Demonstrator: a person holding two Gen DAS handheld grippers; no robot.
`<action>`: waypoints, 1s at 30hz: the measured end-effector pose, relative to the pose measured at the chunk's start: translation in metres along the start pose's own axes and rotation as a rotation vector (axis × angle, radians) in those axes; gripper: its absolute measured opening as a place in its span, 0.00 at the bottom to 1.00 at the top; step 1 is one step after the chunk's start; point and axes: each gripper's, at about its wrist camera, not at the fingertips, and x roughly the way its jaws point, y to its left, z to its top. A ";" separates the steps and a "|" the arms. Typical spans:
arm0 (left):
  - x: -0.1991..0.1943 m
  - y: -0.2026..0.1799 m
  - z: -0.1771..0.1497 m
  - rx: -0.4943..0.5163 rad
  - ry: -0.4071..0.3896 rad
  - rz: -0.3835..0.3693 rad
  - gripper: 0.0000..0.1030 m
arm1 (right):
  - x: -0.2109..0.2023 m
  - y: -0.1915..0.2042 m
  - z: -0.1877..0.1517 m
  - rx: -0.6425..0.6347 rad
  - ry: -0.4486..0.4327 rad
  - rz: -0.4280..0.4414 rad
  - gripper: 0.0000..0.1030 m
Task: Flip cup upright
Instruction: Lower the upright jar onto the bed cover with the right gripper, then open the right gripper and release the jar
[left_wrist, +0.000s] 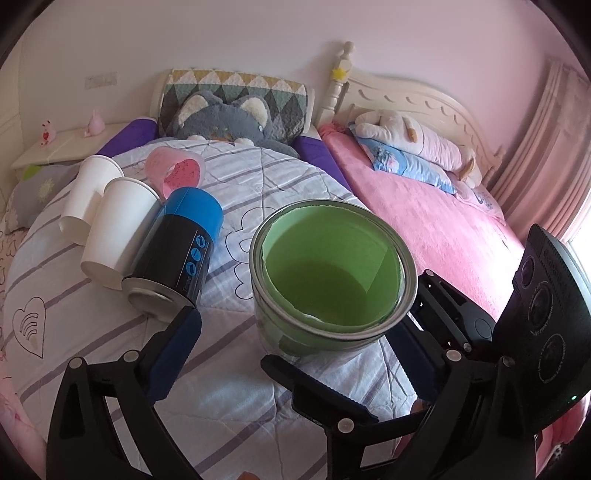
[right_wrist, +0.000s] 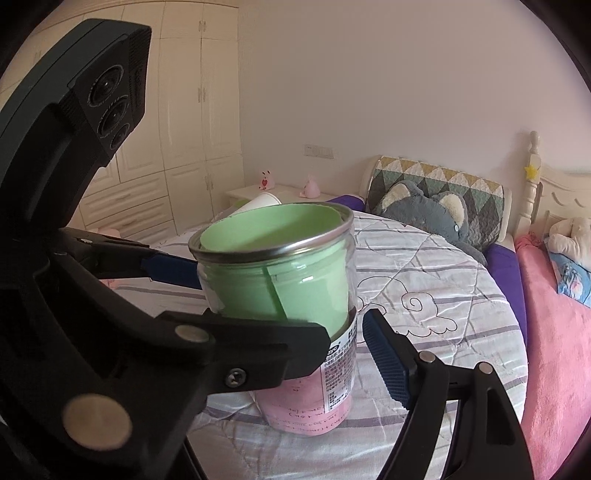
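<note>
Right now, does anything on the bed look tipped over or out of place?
Yes. Two white paper cups, a blue-and-black can and a pink cup lie on their sides on the quilt; only the green-lined cup stands upright.

Upright cup (left_wrist: 328, 273) right of toppled cups (left_wrist: 122, 229).

The bed (left_wrist: 280, 406) carries a white quilt with purple stripes. On it stand the clear cup (left_wrist: 327, 275), upright, and lie two white paper cups (left_wrist: 120, 227), a blue-and-black can (left_wrist: 177, 247) and a pink cup (left_wrist: 177, 170), all tipped over. A grey plush toy (left_wrist: 225, 123) rests at the head end.
</note>
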 end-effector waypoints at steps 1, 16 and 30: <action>0.000 0.001 -0.001 0.000 0.000 0.000 0.97 | -0.001 0.000 0.001 0.007 -0.005 0.010 0.77; -0.018 -0.004 -0.004 0.018 -0.039 -0.016 0.97 | -0.013 0.020 0.003 -0.034 -0.028 -0.013 0.80; -0.044 -0.010 -0.008 0.036 -0.093 -0.017 1.00 | -0.037 0.023 0.010 -0.019 -0.087 -0.045 0.81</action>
